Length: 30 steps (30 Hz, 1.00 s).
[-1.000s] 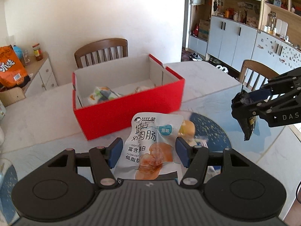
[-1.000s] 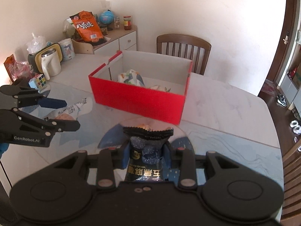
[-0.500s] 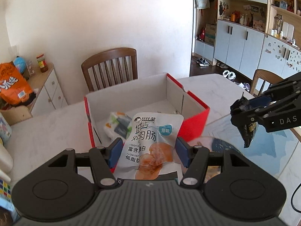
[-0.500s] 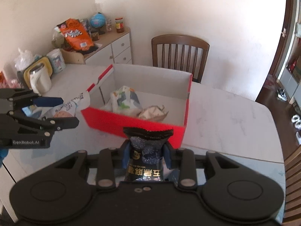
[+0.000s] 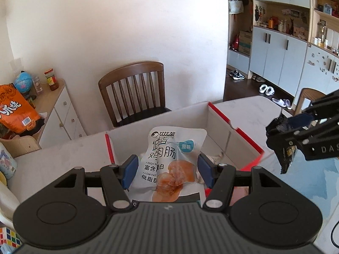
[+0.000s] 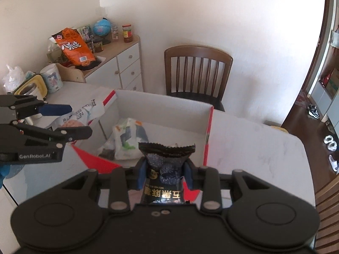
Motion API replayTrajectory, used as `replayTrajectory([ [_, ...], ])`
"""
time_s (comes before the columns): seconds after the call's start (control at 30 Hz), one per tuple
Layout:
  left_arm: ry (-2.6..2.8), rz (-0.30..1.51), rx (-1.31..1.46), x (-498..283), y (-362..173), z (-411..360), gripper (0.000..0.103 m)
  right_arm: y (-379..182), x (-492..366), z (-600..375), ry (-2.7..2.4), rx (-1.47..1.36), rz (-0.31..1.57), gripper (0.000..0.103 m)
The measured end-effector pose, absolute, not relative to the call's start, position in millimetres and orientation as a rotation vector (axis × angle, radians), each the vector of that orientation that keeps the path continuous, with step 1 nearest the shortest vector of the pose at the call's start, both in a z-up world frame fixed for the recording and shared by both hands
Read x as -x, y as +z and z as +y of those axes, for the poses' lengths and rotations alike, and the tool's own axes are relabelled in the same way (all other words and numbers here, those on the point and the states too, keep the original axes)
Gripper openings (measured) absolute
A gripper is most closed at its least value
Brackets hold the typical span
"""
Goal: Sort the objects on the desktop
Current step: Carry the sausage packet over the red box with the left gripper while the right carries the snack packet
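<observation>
My left gripper (image 5: pixel 167 169) is shut on a white sausage snack pouch (image 5: pixel 169 160), held above the near wall of the red cardboard box (image 5: pixel 235 131). My right gripper (image 6: pixel 166 173) is shut on a black snack packet (image 6: pixel 165 169), also over the red box (image 6: pixel 208 131). Each gripper shows in the other's view: the left gripper (image 6: pixel 72 118) with its white pouch (image 6: pixel 84 114) hovers at the box's left corner, and the right gripper (image 5: pixel 281 131) with the black packet (image 5: pixel 285 154) hangs right of the box. Inside the box lie a white-and-green bag (image 6: pixel 127 139) and a crumpled wrapper.
A wooden chair (image 5: pixel 135 91) stands behind the marble table (image 6: pixel 254 144). A white drawer cabinet (image 6: pixel 125 67) at the left carries an orange snack bag (image 6: pixel 74 46), a globe and a jar. A mug and a kettle stand on the table's left end. A puzzle cube (image 5: pixel 8 236) lies near left.
Both grippers have moved forward and up with their packets, from over the blue mat in front of the box to above the box's near wall and interior.
</observation>
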<state>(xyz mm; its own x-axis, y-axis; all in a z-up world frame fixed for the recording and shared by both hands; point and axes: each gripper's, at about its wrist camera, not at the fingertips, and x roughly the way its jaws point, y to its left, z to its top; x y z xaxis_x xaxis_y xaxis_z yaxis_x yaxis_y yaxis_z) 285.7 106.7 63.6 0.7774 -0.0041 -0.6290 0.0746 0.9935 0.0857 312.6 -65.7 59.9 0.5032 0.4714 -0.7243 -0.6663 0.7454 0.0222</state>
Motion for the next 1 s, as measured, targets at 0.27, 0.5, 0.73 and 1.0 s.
replayTrajectory([
  [0.27,-0.034,0.684,-0.132,-317,61,114,0.06,55,-333,-48,0.674,0.282,0.782,0.035],
  [0.5,-0.029,0.717,-0.142,-341,47,125,0.06,43,-350,-34,0.662,0.292,0.794,0.034],
  [0.73,-0.035,0.755,-0.152,-358,30,133,0.06,25,-368,-22,0.653,0.309,0.826,0.034],
  [1.0,-0.061,0.8,-0.19,-376,9,134,0.06,7,-386,-10,0.646,0.33,0.865,0.035],
])
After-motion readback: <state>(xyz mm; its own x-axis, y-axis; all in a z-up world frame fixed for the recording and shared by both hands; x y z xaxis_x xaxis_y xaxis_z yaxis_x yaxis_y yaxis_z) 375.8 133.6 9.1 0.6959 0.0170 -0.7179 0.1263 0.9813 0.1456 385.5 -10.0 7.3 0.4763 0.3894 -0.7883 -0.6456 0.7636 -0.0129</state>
